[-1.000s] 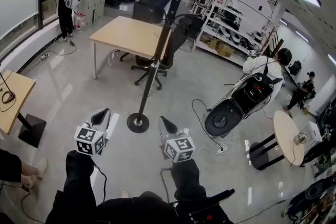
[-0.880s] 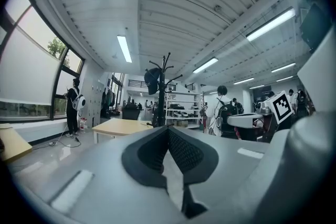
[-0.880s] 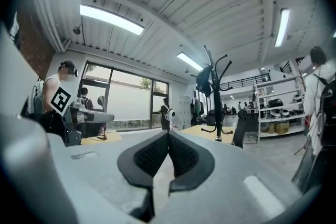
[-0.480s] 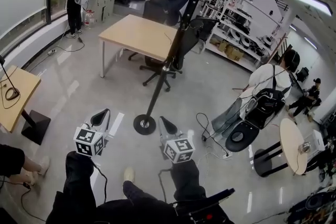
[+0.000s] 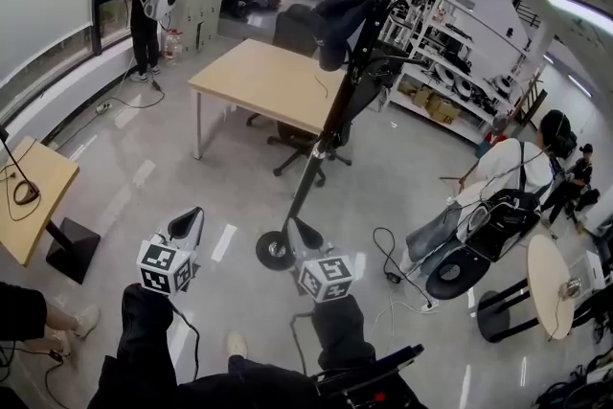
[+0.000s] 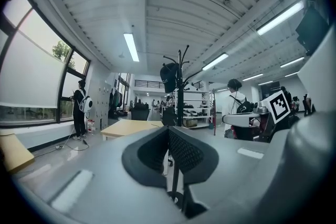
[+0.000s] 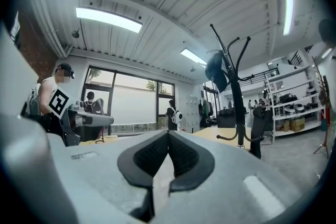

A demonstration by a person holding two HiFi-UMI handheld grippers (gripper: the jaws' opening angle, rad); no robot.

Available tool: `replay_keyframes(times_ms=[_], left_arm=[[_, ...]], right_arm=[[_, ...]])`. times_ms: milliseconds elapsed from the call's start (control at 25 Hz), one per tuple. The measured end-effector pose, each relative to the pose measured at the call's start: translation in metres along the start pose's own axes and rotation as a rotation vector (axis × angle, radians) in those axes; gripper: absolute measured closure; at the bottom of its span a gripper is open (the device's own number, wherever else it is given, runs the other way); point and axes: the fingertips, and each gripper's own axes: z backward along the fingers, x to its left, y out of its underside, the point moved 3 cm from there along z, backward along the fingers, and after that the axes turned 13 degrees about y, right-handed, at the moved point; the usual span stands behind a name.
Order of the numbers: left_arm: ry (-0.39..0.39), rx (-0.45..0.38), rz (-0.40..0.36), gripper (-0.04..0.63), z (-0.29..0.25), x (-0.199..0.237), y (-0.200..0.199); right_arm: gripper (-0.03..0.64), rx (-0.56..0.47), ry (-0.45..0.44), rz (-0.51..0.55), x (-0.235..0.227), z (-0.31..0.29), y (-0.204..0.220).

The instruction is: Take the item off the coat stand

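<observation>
Coat stand [image 5: 321,144] upright on grey floor [image 5: 182,163], base near both gripper tips in head view. Dark item [image 5: 337,19] hangs on an upper hook. Left gripper [image 5: 187,225], right gripper [image 5: 305,233]: jaws fully closed, nothing held, well apart from the item.

The pads [image 6: 185,152] on my left gripper [image 6: 168,128] and right gripper [image 7: 168,134] are black, matt and finely dimpled, set in smooth grey plastic. The stand [image 5: 326,124] looks like black-painted metal, and its foot [image 5: 276,249] is shinier. The item [image 5: 335,19] at its top looks like dark cloth. Beside the stand, the table [image 5: 259,77] is pale matt wood. Under the stand, the floor [image 5: 124,177] is glossy grey.
</observation>
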Motion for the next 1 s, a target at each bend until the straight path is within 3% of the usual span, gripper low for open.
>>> replay_keyframes(times_ms=[440, 1000], left_arm=[[-0.011, -0.004, 0.01, 0.594, -0.053, 0.054, -0.007], [0.012, -0.029, 0.001, 0.594, -0.088, 0.076, -0.035]], right_arm=[[0.615, 0.008, -0.017, -0.024, -0.018, -0.077, 0.007], [0.615, -0.036, 0.005, -0.051, -0.04, -0.111, -0.011]])
